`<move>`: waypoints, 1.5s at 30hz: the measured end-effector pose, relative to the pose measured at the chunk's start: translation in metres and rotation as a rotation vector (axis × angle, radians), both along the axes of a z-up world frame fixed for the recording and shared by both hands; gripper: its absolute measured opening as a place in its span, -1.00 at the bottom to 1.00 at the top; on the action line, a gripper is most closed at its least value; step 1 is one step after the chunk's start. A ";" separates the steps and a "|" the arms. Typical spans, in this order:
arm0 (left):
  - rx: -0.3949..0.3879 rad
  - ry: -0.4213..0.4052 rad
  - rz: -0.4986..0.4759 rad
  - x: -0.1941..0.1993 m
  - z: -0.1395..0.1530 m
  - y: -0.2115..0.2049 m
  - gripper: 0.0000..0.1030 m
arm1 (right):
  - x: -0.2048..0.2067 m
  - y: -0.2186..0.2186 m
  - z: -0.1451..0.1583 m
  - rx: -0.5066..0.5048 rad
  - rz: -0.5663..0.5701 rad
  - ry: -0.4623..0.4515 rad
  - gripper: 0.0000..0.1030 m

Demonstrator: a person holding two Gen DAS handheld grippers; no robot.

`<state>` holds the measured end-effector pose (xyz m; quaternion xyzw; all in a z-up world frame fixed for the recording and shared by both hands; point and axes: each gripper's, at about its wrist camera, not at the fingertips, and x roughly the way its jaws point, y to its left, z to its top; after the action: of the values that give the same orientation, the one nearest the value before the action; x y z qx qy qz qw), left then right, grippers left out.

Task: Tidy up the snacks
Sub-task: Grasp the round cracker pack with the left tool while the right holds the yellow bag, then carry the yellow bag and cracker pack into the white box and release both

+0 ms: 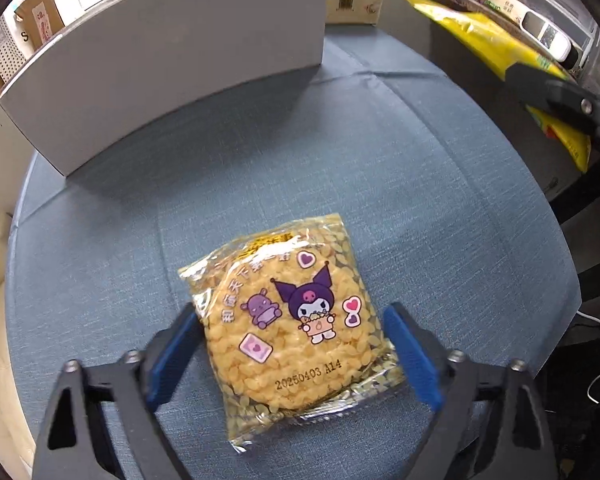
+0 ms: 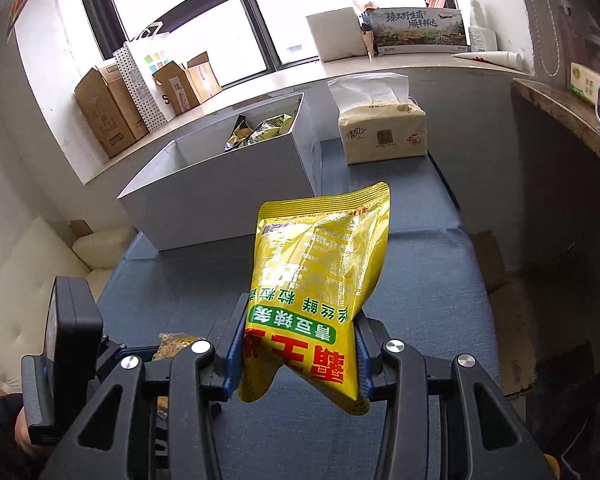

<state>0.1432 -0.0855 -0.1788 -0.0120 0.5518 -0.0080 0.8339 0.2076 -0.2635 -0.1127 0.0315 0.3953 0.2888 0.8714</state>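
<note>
A clear packet of yellow rice crackers with purple cartoon stickers [image 1: 296, 332] lies flat on the blue cloth. My left gripper [image 1: 294, 356] is open, its blue pads on either side of the packet, the left pad touching its edge. My right gripper [image 2: 298, 356] is shut on a yellow snack bag [image 2: 320, 280] and holds it up in the air above the cloth; the bag also shows in the left wrist view [image 1: 496, 48]. A white divided box [image 2: 220, 184] stands at the back, with several snack packets [image 2: 260, 130] in its far compartment.
A tissue pack [image 2: 382, 132] sits on the cloth right of the white box. The box wall [image 1: 160, 80] rises close ahead of the left gripper. Cardboard boxes [image 2: 108, 112] stand on the windowsill. A dark counter edge [image 2: 560, 116] runs on the right. A cream sofa [image 2: 32, 280] is left.
</note>
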 end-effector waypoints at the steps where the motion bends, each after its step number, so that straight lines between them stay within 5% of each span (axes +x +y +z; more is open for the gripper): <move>1: -0.017 -0.004 -0.002 -0.002 0.001 0.001 0.58 | 0.000 0.001 -0.001 0.000 0.004 0.001 -0.07; 9: -0.065 -0.054 0.009 -0.014 0.020 0.024 0.49 | -0.002 0.009 -0.002 -0.006 0.020 0.003 -0.07; 18: -0.139 -0.174 0.076 -0.052 0.099 0.068 0.49 | -0.004 0.028 0.010 -0.008 0.076 -0.025 -0.08; 26: -0.068 -0.341 0.144 -0.061 0.174 0.101 0.49 | 0.009 0.053 0.055 0.049 0.156 -0.101 -0.07; 33: -0.041 -0.394 0.188 0.013 0.205 0.141 0.49 | 0.053 0.109 0.095 0.041 0.241 -0.161 -0.07; 42: -0.002 -0.316 0.215 0.149 0.169 0.183 0.51 | 0.140 0.183 0.080 -0.041 0.251 -0.070 -0.03; 44: 0.008 -0.305 0.221 0.160 0.160 0.186 0.53 | 0.151 0.190 0.072 -0.056 0.241 -0.060 0.33; 45: 0.004 -0.305 0.219 0.163 0.157 0.189 0.71 | 0.155 0.192 0.069 -0.056 0.240 -0.055 0.47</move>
<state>0.3062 0.1034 -0.0222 -0.0687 0.4146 0.0821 0.9037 0.3626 -0.0712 -0.0438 -0.0484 0.3801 0.3807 0.8416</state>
